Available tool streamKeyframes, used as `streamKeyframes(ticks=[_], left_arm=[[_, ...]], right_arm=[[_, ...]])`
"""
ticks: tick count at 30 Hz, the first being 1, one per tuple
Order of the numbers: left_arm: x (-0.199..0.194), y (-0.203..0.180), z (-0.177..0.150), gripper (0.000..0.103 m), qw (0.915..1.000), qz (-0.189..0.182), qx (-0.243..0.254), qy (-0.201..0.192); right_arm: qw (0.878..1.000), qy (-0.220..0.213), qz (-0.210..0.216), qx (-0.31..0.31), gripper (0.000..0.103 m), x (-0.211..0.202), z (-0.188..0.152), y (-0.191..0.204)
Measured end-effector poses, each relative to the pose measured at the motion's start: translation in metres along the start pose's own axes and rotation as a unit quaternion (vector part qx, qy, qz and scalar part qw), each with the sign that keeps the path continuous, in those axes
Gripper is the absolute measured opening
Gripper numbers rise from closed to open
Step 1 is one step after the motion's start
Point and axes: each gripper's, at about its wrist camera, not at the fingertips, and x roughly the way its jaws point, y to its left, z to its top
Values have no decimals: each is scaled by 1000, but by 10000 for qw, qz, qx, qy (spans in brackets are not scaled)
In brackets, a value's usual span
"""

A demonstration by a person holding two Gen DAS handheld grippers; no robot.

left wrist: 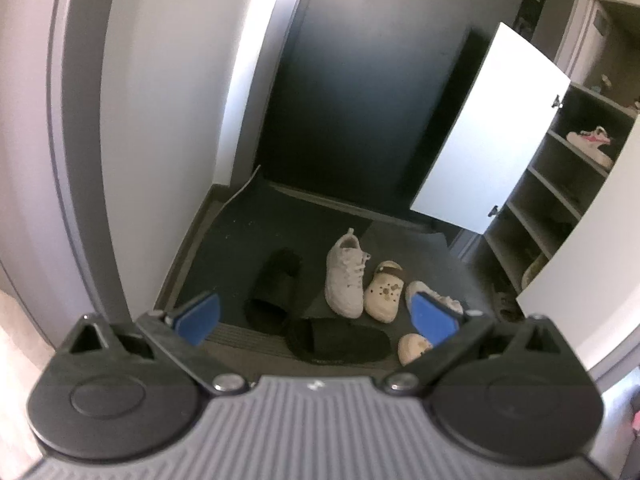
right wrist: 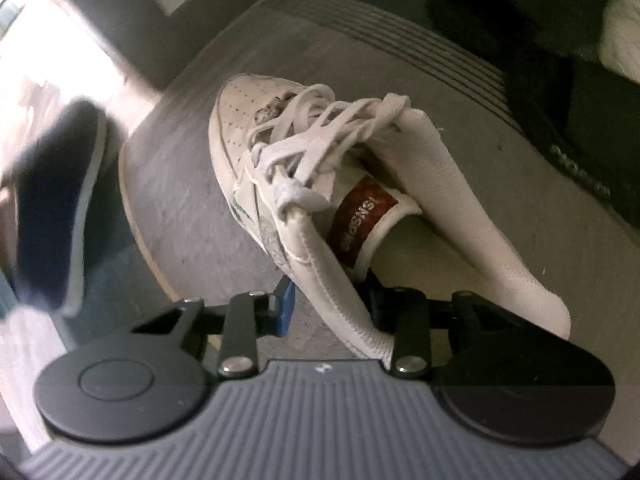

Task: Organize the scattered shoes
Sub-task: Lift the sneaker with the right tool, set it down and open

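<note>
My right tongs pinch the white sneaker's collar.

The right gripper (right wrist: pixel 326 312) straddles the near side wall of the white leather sneaker (right wrist: pixel 320 184), which lies at twelve o'clock on the grey floor; the pads seem clamped, though one is hidden. It looks light, the collar soft, so I grip the rim. My left gripper (left wrist: pixel 318 318) hangs open above the shoes.

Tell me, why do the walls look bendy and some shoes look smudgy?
Left wrist view: the fisheye lens curves the door frame, and light glares off the wall. Right wrist view: the white sneaker is fairly sharp; the dark shoe at the edge is smeared.
</note>
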Motion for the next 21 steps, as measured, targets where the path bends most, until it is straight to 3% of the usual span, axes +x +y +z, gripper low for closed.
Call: streamKeyframes(ticks=[9, 13, 17, 21], left_arm=[[-8, 13, 1, 103, 9997, 100, -185, -124], [-18, 24, 3, 103, 9989, 107, -387, -260], [-25, 26, 1, 103, 9984, 149, -390, -389], [-21, 24, -1, 103, 9989, 145, -353, -280]], right_arm=[[9841, -572, 679, 1539, 20, -33, 0, 23], [9590, -858, 553, 2644, 20, -40, -20, 45], [9417, -1031, 386, 3179, 19, -39, -40, 77], [9247, -1016, 506, 3634, 19, -25, -54, 98]])
